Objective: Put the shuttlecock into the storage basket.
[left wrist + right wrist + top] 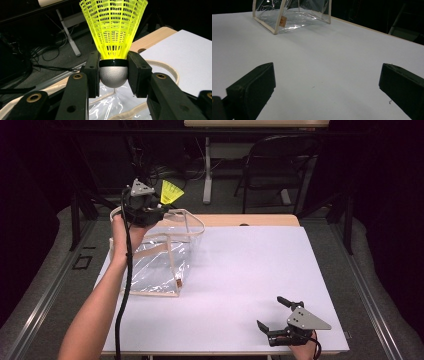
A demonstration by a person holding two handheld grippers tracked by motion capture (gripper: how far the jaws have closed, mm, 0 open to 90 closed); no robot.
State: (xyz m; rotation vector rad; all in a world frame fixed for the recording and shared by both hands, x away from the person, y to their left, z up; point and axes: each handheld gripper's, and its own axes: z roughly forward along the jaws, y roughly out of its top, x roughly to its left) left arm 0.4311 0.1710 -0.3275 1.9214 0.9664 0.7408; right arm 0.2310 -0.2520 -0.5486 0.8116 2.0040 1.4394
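Note:
A yellow plastic shuttlecock [171, 192] [113, 27] with a grey rounded base is held up in the air by my left gripper [159, 208] [113, 73], which is shut on its base. It hangs just above the open top of a clear plastic bag [162, 257] [292, 15] with beige trim and handles, which stands on the white table [240, 270]. My right gripper [272, 312] [325, 85] rests low near the table's front right edge, open, with nothing between its jaws.
A folding chair [277, 157] and a table leg [207, 170] stand on the floor beyond the table's far edge. A strip of bare wood [250, 220] runs along the back of the white surface.

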